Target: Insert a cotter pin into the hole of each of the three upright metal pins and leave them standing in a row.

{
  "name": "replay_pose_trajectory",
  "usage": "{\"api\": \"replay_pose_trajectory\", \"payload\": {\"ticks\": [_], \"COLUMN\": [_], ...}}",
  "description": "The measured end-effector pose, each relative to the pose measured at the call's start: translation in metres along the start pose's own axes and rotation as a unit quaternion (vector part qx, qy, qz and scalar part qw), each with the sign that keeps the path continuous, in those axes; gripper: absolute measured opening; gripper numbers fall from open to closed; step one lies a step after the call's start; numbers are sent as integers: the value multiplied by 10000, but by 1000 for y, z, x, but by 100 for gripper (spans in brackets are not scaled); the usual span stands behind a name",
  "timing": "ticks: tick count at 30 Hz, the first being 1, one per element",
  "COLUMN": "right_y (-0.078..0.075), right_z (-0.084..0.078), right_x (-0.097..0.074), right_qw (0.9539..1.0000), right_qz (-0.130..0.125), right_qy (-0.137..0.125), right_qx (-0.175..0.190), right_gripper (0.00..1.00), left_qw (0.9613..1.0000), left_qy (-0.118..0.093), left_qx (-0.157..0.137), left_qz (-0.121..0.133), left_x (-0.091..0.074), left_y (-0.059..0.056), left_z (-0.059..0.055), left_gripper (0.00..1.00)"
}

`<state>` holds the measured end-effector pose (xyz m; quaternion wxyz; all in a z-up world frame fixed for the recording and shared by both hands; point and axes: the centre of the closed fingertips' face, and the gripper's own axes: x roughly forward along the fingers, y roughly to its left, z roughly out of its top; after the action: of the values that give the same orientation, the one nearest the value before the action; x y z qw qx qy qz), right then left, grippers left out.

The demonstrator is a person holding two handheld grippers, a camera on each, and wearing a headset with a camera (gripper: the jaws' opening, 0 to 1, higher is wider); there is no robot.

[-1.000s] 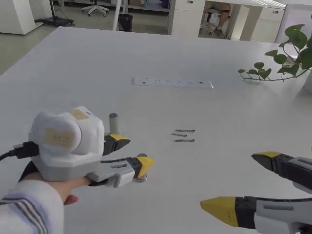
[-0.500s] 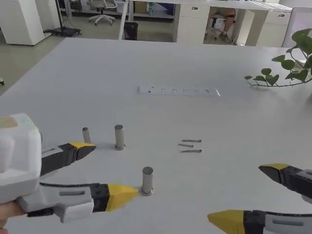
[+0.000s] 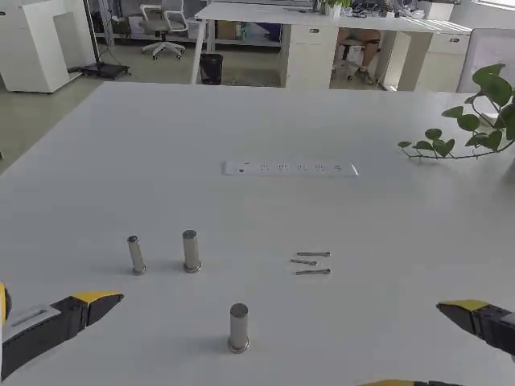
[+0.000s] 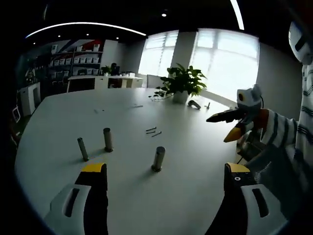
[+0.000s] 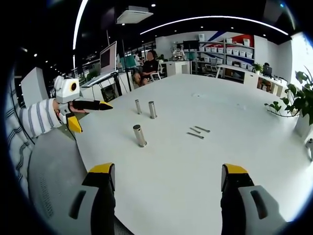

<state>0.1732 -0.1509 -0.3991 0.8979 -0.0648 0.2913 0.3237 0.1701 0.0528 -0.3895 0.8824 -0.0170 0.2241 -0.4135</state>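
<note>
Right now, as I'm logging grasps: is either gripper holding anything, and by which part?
Nothing is held. The left gripper and right gripper are open, jaws empty; the cotter pins lie on the table.

My left gripper has its jaws spread wide, the yellow tips rising at the bottom left and bottom right of its own view. My right gripper is parted just as wide. In the head view each pokes in from a lower corner, well apart, tips pointing inward. A striped sleeve covers my left forearm.
</note>
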Motion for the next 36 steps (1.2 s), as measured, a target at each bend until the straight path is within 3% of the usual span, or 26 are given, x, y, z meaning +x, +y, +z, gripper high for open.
{"api": "replay_pose_trajectory", "payload": {"ticks": [17,36], "right_y": [-8,-28], "right_z": [11,34], "right_x": [5,19], "right_qw": [9998,9979], "right_qz": [-84,-3], "right_qy": [94,207], "right_qx": [-153,-614], "right_gripper": [87,82], "left_qw": [9995,9997], "left_qy": [-43,78], "left_qx": [-25,-57], "left_qz": [301,226], "left_x": [-21,-21], "left_y": [10,6], "left_z": [-5,-13], "left_gripper": [99,99]}}
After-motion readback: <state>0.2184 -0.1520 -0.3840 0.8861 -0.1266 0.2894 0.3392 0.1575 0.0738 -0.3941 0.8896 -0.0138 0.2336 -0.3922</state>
